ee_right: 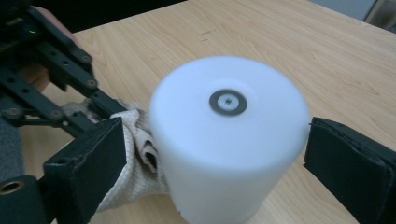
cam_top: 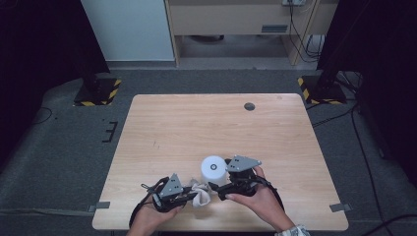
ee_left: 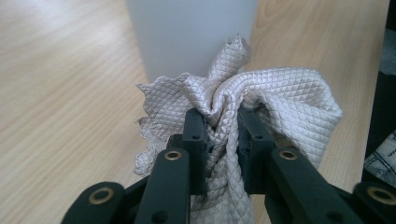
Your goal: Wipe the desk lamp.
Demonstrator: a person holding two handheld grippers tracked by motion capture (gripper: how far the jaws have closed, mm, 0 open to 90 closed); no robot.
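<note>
One room, dark at both sides, with grey carpet floor [cam_top: 59,147], a pale wall panel [cam_top: 129,28] and a light wooden cabinet [cam_top: 231,19] at the far end; cables [cam_top: 300,34] hang by the cabinet and trail over the floor at right. Two black stand bases with yellow-black hazard stripes [cam_top: 98,91] sit off the far corners of the worktop.

One rectangular light-wood worktop [cam_top: 211,123], bare over most of its face, with a small dark round grommet [cam_top: 249,106] near its far edge and grey tape tabs [cam_top: 339,207] at the near corners.

One white upright cylinder with a dark ring on its flat top [cam_top: 213,169], standing near the front edge, centre.

One right tool [cam_top: 221,188], jaws spread wide to either side of the cylinder, not touching it in the right gripper view.

One left tool [cam_top: 189,196], jaws clamped on a beige quilted cloth [ee_left: 261,102], bunched and lying against the cylinder's base.
</note>
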